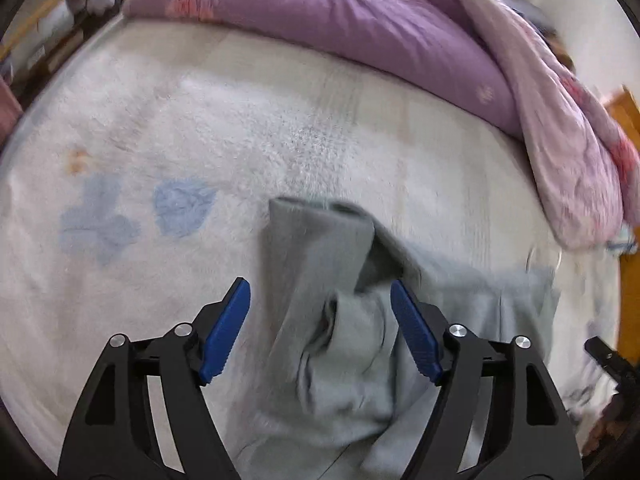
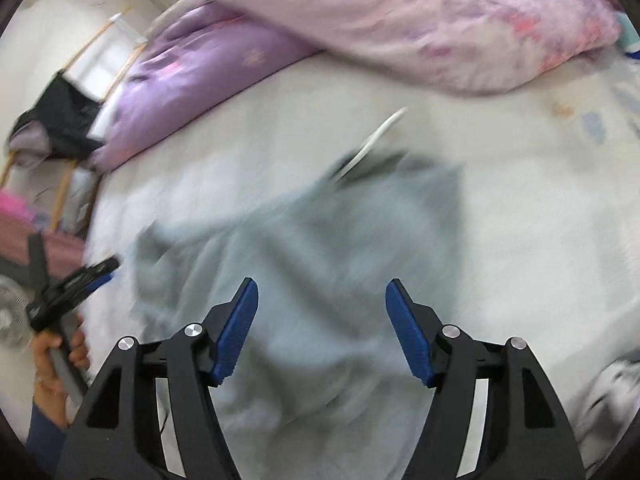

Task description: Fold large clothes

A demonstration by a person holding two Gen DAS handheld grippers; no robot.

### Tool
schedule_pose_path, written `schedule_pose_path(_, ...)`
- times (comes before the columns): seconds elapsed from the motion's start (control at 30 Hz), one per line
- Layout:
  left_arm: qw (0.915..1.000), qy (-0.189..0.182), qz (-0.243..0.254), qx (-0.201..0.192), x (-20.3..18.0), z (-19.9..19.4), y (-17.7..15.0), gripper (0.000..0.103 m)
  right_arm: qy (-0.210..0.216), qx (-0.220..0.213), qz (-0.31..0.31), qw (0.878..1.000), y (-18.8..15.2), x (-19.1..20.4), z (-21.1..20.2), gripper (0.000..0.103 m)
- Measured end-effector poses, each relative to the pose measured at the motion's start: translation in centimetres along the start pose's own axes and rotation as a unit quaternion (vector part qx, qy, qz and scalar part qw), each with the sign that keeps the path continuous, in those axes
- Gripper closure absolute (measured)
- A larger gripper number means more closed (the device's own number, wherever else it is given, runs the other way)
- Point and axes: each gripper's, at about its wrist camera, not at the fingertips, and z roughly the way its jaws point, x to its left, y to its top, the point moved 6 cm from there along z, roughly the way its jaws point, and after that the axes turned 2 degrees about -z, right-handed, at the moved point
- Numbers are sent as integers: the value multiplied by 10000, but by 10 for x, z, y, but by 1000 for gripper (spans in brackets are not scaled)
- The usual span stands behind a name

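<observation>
On the bed [image 1: 160, 120], both grippers, left [image 1: 320, 332] and right [image 2: 322, 328], hover spread wide over the rumpled grey garment [image 1: 340, 340], probably picking a fold edge.

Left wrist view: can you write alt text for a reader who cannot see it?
A rumpled grey garment lies on a white fleecy blanket, with one sleeve-like end reaching away from the camera. The left tool is open above it, blue fingers on either side of the cloth. A purple quilt is heaped along the far edge.
</observation>
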Motion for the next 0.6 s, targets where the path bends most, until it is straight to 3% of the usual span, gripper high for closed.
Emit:
schedule_pose_path(0.07,9994,203,-242,139,6,10,12,28,-93,54,385,9992,16,-15,14,35)
schedule_pose_path(0.1,9991,167,-358,184,4,15,20,28,64,137,629,9979,27,-21,24,35)
schedule_pose_path(0.23,9982,-281,-378,360,-27,23,33,28,498,258,1085,9925,54,-17,48,35)
schedule_pose_path(0.3,9988,-250,-268,317,-46,25,36,28,354,371,1031,9933,63,-7,63,35)
schedule_pose_path(0.47,9913,-222,-563,1170,-75,79,32,29,-15,797,1183,9898,66,-1,108,35)
schedule_pose_path(0.53,9870,-242,-789,1379,-73,95,28,30,1,870,1330,9873,61,-5,119,51)
schedule_pose_path(0.57,9864,-186,-794,1425,-72,102,28,36,93,866,1461,9854,58,-8,123,72)
schedule_pose_path(0.6,9865,-20,-754,1453,-70,107,27,44,112,850,1524,9846,55,-11,124,81)
